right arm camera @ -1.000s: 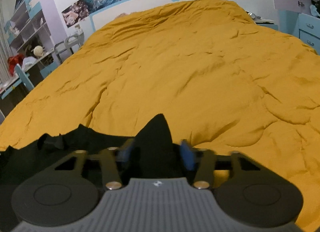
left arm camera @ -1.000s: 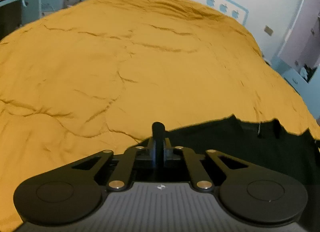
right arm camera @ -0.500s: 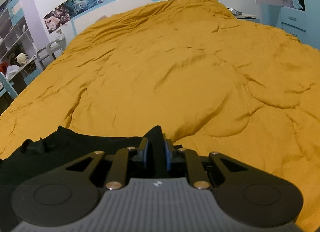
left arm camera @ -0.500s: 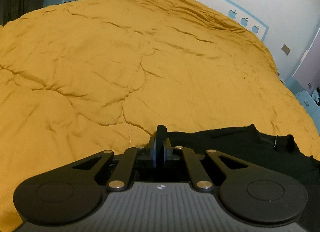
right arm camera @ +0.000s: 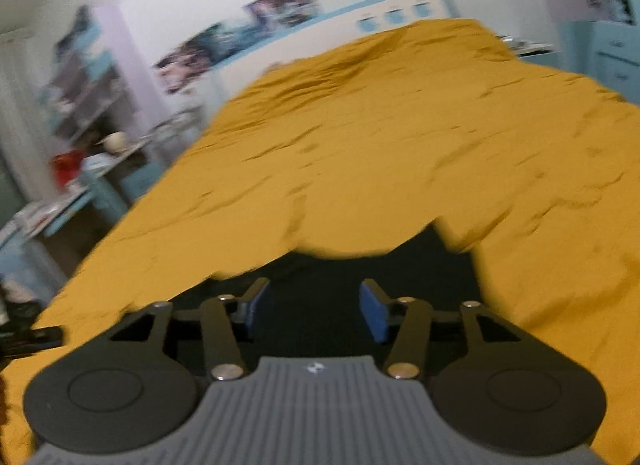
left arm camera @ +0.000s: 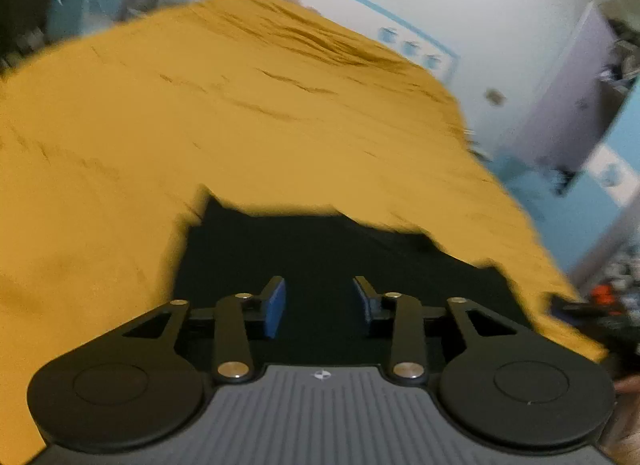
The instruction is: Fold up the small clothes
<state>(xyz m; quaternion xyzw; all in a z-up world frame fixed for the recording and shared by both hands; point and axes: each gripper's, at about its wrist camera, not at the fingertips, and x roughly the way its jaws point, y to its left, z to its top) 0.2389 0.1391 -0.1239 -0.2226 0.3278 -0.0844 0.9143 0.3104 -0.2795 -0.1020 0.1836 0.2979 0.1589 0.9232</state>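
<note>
A black garment [left arm camera: 320,249] lies flat on the mustard-yellow bedspread [left arm camera: 240,125]. My left gripper [left arm camera: 320,301] hovers above its near part, jaws opening, blue pads apart, nothing pinched between them. In the right wrist view the same black garment [right arm camera: 360,269] lies below my right gripper [right arm camera: 314,307], whose jaws are also opening with nothing pressed between the pads. Both views are blurred by motion. At the right edge of the left wrist view the other gripper's dark tip [left arm camera: 588,309] shows.
The yellow bedspread [right arm camera: 400,145] stretches far ahead to a white and blue headboard [right arm camera: 400,13]. A desk with shelves and clutter [right arm camera: 80,145] stands left of the bed. Blue drawers [right arm camera: 612,57] and a pale door [left arm camera: 568,97] stand on the right.
Both grippers were shut on corners of the black garment; now both stand open and pulled back and up. The garment has dropped flat on the bedspread.
</note>
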